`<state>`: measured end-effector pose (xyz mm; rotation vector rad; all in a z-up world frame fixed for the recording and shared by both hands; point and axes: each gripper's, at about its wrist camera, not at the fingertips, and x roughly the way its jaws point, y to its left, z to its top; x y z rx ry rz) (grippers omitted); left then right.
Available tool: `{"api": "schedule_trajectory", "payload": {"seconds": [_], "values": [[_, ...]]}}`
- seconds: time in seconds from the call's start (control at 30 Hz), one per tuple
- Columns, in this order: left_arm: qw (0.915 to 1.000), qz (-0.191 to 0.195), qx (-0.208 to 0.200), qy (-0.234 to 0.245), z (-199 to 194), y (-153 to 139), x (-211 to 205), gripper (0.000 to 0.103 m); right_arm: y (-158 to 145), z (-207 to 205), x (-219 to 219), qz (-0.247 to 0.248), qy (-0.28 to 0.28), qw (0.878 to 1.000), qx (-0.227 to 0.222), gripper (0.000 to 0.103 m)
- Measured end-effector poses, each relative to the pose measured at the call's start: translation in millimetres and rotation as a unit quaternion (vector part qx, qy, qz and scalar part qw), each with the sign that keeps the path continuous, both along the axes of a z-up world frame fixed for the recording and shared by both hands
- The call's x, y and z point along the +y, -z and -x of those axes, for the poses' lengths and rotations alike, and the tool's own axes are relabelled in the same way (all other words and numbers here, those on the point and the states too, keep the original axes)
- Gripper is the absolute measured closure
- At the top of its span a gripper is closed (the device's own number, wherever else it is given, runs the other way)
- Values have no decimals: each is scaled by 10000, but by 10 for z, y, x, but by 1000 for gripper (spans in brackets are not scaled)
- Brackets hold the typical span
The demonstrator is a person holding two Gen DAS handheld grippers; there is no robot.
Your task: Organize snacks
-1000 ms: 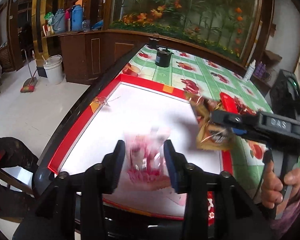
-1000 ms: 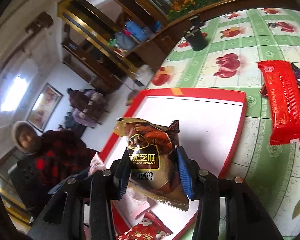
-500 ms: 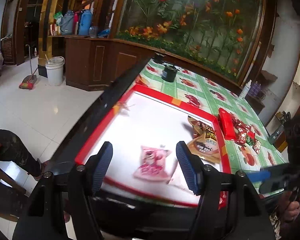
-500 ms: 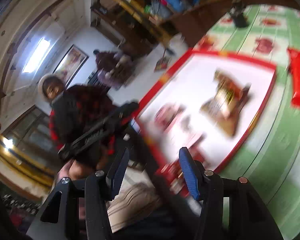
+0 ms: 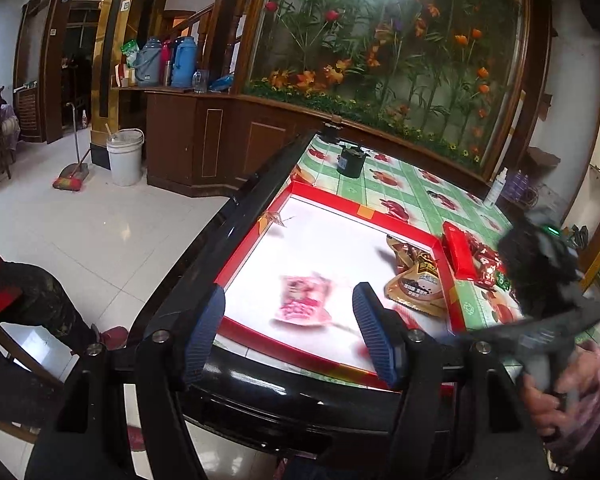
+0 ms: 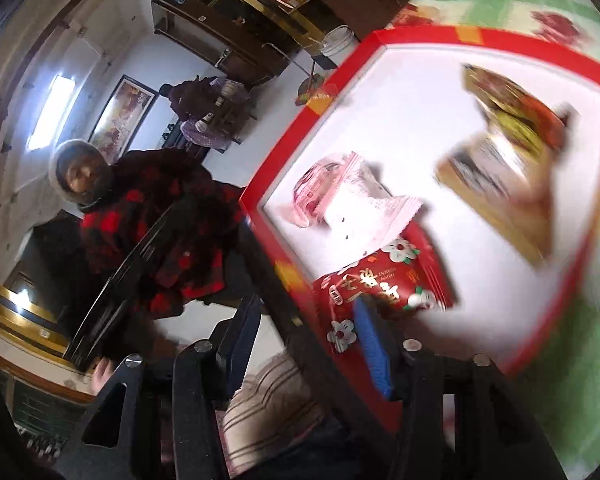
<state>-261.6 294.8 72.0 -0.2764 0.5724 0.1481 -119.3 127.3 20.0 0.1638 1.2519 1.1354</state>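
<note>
Left wrist view: left gripper (image 5: 286, 334) sits back off the near edge of the red-rimmed tray (image 5: 328, 202), pitched down, fingers well apart, nothing between them. Jaws have just been opening; the pink packet (image 5: 302, 298) lies flat on the tray's white floor just beyond them. Brown sesame packet (image 5: 418, 280) rests against the tray's right rim. More red snacks (image 5: 474, 254) wait on the green tablecloth (image 5: 380, 192) right of the tray. Right gripper (image 5: 540, 280) blurred at right, held in a hand (image 5: 556, 384).

Right wrist view: right gripper (image 6: 308, 336) over the tray's near-left corner, fingers apart and empty, jaws have just been closing slightly. Red flowered packet (image 6: 384, 280) lies just ahead, overlapping the pink one.

Judgement: both drops done; next is reaching right for the loose red snacks, with jaws wider.
</note>
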Motion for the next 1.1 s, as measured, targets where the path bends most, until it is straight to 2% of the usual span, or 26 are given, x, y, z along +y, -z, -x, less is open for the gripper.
{"api": "schedule_trajectory", "payload": {"seconds": [0.07, 0.17, 0.27, 0.37, 0.47, 0.53, 0.67, 0.83, 1.0, 1.1], "values": [[10000, -31, -20, -2, 28, -39, -45, 37, -24, -77, 49, 18, 151, 9998, -153, 53], [9998, -94, -67, 142, 43, -107, -176, 27, -132, -140, -158, -447, 264, 9985, -149, 51], [9989, -173, -62, 433, -45, -143, -433, 27, -323, -136, -648, -583, 652, 9932, -762, 50], [9958, -238, 33, 886, -206, -137, -810, 27, -439, -216, -1296, -679, 1266, 9845, -1005, 50], [9889, -275, 173, 1448, -371, -121, -1265, 27, -515, -304, -2075, -620, 2078, 9683, -1236, 48], [9825, -329, 282, 1811, -482, -115, -1577, 27, -508, -331, -2629, -417, 2665, 9528, -1392, 46], [9710, -543, 531, 2269, -717, -85, -2133, 27, -416, -381, -3347, 5, 3473, 9269, -1421, 45], [9612, -629, 732, 2584, -1138, -73, -2581, 27, -246, -601, -3639, 591, 3925, 9078, -1351, 45], [9569, -751, 960, 2636, -1573, 4, -2805, 27, -119, -865, -3614, 806, 3889, 9102, -1177, 45], [9526, -802, 1053, 2740, -1767, 62, -2879, 27, -8, -1042, -3535, 984, 3951, 9076, -1021, 45]]}}
